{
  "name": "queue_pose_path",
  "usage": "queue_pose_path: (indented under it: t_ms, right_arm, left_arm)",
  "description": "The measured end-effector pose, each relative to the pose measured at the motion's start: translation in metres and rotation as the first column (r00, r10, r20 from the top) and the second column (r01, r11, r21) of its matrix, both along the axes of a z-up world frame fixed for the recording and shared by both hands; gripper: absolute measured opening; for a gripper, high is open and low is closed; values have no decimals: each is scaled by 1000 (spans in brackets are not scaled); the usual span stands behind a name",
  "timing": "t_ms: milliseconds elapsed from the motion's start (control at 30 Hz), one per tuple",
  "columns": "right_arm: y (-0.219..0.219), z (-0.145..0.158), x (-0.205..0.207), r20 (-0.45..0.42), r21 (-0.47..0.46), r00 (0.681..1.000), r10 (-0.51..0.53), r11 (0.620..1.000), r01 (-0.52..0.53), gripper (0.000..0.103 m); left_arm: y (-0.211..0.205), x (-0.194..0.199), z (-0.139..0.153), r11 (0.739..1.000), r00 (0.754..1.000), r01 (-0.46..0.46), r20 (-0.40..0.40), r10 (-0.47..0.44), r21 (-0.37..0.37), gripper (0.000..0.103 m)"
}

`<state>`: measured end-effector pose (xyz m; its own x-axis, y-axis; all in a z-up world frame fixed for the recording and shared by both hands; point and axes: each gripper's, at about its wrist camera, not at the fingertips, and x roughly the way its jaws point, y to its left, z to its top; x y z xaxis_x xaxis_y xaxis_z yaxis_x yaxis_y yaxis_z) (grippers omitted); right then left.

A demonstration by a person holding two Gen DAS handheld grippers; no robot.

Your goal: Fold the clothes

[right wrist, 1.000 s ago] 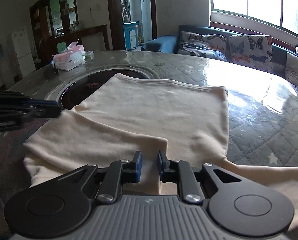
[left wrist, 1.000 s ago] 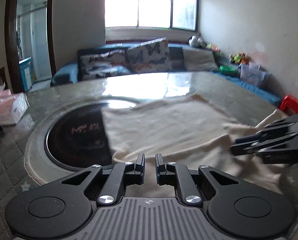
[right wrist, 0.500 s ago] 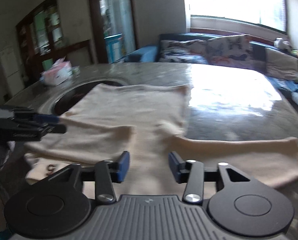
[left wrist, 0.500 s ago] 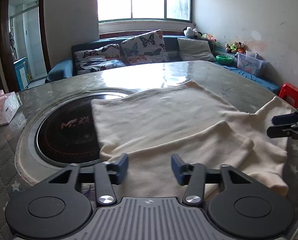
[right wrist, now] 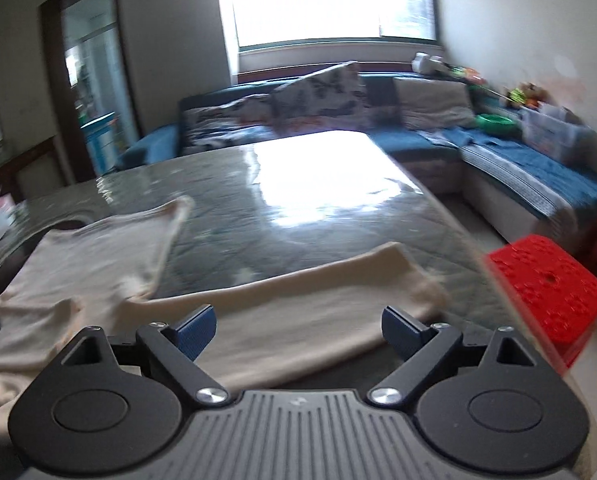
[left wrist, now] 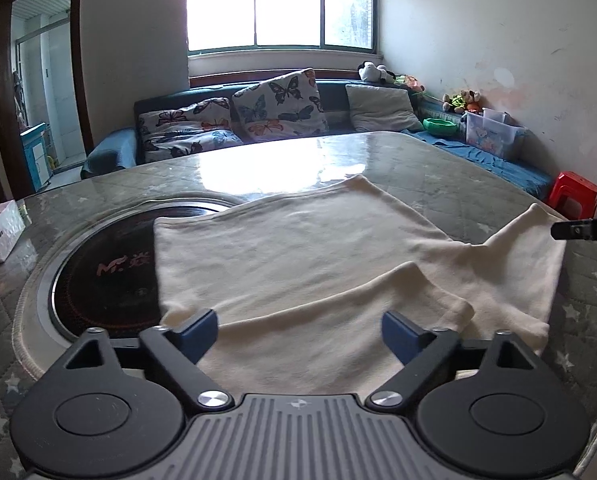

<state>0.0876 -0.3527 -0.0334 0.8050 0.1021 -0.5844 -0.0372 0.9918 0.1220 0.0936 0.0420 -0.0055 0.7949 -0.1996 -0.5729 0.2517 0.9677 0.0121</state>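
Your left gripper (left wrist: 298, 332) is opening wide w/ nothing pinched. It's hanging over the cream shirt (left wrist: 298, 248), which is lying flat on the tabletop (left wrist: 438, 176), partly over the black round plate (left wrist: 106, 276). Your right gripper (right wrist: 298, 330) is opening too, above the sleeve (right wrist: 318, 304), not squeezing it.

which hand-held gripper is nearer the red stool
Right. The right hand-held gripper has the red stool just beside it; the left hand-held gripper sits across the cream garment from it.
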Motion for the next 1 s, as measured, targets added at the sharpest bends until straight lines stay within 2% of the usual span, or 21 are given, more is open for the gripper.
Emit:
queue_pose_path:
  t_ms: [133,400,467,533,600,633,667,700,733,833,1000]
  right_arm:
    - [-22,-7,11,-15,-1,997,-70,998,70,91]
    - [-55,-22,32,-57,49,985,-165,985,168,60]
    - [-57,-24,33,-54,48,984,-172,983,175,58]
    - [-57,-25,33,-51,43,982,-182,982,185,52]
    - [-56,-26,34,-49,19,978,-203,979,204,38]
    - [-56,-27,33,-48,11,977,-209,978,210,35]
    - [-56,-27,33,-47,9,976,-211,977,212,27]
    - [-57,-26,32,-48,14,977,-209,978,210,15]
    - [-58,-26,31,-49,22,977,-207,978,209,11]
    - [-59,-21,28,-33,38,980,-196,980,197,8]
    - [-48,7,14,34,88,992,-125,989,121,8]
  left_arm:
    - [-8,0,0,1000,1000,12,0,-12,8,94]
    - [-14,1,-3,1000,1000,14,-16,-14,23,95]
    - [-15,1,-3,1000,1000,14,-20,-14,26,95]
    - [-16,1,-4,999,1000,15,-22,-15,29,96]
    - [-16,1,-4,999,1000,17,-23,-16,31,96]
    - [-16,1,-5,999,1000,15,-23,-15,32,97]
    - [-16,1,-5,999,1000,14,-24,-13,32,97]
    - [-16,1,-6,999,1000,13,-24,-12,30,97]
    - [-15,1,-6,1000,1000,11,-25,-10,30,97]
    - [-15,0,-6,999,1000,9,-22,-8,31,97]
    - [-12,-2,-7,999,1000,2,-19,-2,32,97]
